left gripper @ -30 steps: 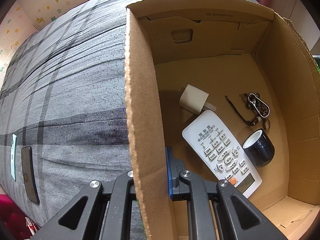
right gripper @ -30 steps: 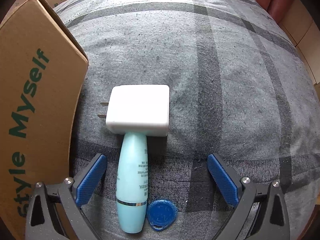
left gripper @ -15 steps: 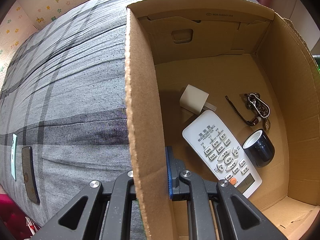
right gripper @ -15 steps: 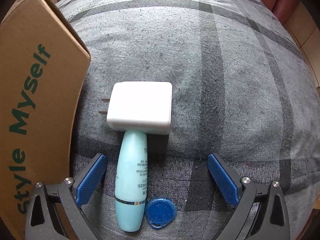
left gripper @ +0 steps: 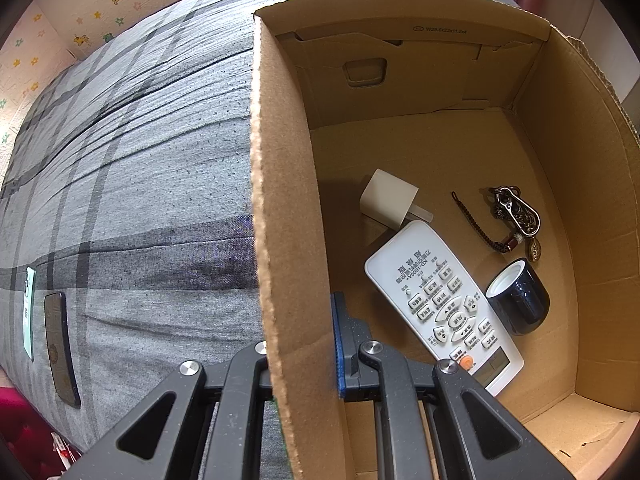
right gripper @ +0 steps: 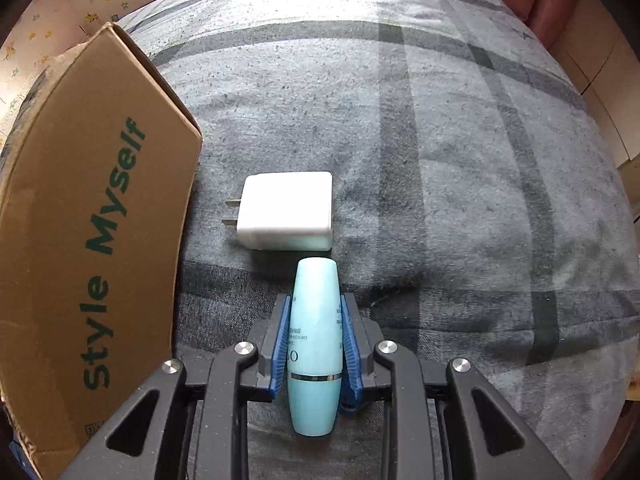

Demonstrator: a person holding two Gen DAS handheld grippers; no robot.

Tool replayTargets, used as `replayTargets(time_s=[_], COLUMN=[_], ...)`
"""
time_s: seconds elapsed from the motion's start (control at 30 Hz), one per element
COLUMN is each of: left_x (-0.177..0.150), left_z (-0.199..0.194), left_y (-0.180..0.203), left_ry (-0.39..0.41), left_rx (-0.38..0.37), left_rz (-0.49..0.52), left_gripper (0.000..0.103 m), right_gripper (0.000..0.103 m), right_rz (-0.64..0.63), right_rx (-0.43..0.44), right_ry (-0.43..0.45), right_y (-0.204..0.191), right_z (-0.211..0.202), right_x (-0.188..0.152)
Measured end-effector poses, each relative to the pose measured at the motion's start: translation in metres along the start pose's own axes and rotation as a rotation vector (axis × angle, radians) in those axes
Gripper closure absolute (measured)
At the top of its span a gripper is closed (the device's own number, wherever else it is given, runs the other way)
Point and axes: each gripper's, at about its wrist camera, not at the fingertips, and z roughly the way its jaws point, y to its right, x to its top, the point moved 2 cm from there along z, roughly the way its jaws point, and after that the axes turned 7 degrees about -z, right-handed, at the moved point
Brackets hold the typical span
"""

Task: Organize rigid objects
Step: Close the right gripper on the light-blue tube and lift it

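Observation:
My right gripper (right gripper: pixel 315 344) is shut on a light blue bottle (right gripper: pixel 315 332) just above the grey plaid bed, its blue pads on both sides. A white plug charger (right gripper: pixel 286 211) lies just beyond the bottle's tip. My left gripper (left gripper: pixel 304 344) is shut on the near left wall of the cardboard box (left gripper: pixel 280 200). Inside the box lie a white remote (left gripper: pixel 444 304), a small white charger (left gripper: pixel 388 199), a dark blue cup (left gripper: pixel 518 296) and a keychain (left gripper: pixel 516 216).
The box's outer side, printed "Style Myself" (right gripper: pixel 80 240), stands left of the right gripper. A dark phone (left gripper: pixel 60 344) and a pale green card (left gripper: pixel 28 312) lie on the bed at the far left. Grey plaid bedding (right gripper: pixel 460 200) spreads to the right.
My right gripper has closed on the light blue bottle, which now sits centred between the pads. The blue round tag beside it is out of view. The left gripper has not moved.

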Motion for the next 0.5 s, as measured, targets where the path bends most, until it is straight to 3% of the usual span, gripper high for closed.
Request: replayTargets(time_s=[0.5], left_x=[0.0], left_z=[-0.001], left_y=[0.0], left_ry=[0.0], left_rx=[0.004], left_rz=[0.003], left_gripper=[0.091], right_gripper=[0.077], right_rz=[-0.019], right_rx=[-0.033], right_ry=[0.056], right_y=[0.0], right_z=[-0.062], right_x=[0.003])
